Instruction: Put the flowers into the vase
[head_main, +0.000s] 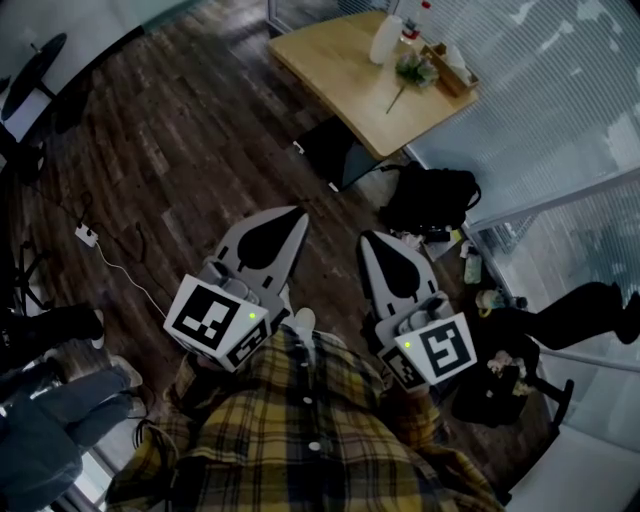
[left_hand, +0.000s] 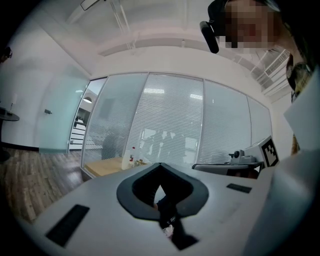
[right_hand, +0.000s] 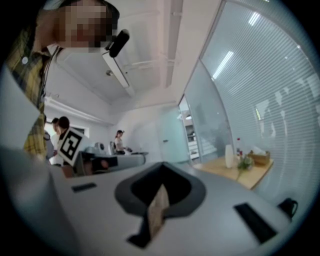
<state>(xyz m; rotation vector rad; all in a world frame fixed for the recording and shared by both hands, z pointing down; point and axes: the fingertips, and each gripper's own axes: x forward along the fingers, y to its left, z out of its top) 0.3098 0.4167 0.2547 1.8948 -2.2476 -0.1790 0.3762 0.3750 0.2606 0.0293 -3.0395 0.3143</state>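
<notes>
A white vase stands on a wooden table far ahead across the room. A green sprig of flowers lies on the tabletop beside it. My left gripper and right gripper are held side by side at waist height, far short of the table. Both point level toward it, jaws together and empty. The right gripper view shows the vase and flowers small at the right, past my right gripper. In the left gripper view, the table sits distant beyond my left gripper.
A wooden box and a red-capped bottle share the table. A black bag lies on the dark wood floor by the glass wall. A cable with a power strip runs at the left. Seated people's legs show at the left edge.
</notes>
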